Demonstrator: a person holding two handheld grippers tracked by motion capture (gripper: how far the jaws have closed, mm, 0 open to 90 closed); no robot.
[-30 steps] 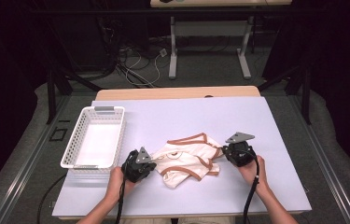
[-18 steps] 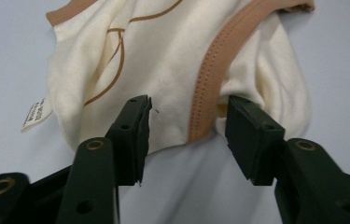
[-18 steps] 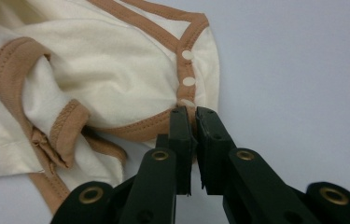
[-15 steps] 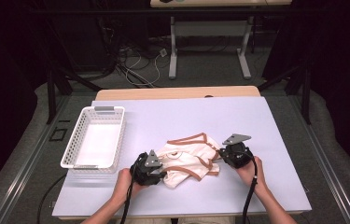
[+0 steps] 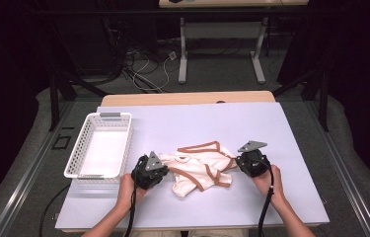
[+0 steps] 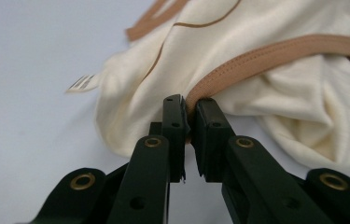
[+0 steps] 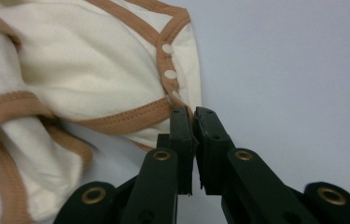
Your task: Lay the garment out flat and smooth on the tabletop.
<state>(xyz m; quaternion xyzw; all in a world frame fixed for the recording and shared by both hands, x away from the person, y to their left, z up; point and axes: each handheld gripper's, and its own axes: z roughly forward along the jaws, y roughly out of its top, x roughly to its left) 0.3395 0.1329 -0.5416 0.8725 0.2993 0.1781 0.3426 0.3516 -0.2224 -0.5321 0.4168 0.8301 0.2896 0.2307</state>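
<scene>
A cream baby garment (image 5: 200, 165) with brown trim lies crumpled on the white table (image 5: 182, 123). My left gripper (image 5: 164, 170) is at its left end. In the left gripper view that gripper (image 6: 190, 105) has just been closing, and a fold of brown trim (image 6: 275, 53) is pinched between the pads. At the garment's right end my right gripper (image 5: 237, 163) stays shut. In the right gripper view it (image 7: 192, 112) clamps the trimmed edge just below a row of white snaps (image 7: 169, 73).
A white mesh basket (image 5: 76, 160) stands at the table's left, close to my left hand. A wooden strip (image 5: 187, 98) runs along the far edge. Beyond it are desk legs and cables on the floor.
My left gripper nudged right into the garment's left end, then eased back a little with the cloth. The right hand and gripper kept still.
</scene>
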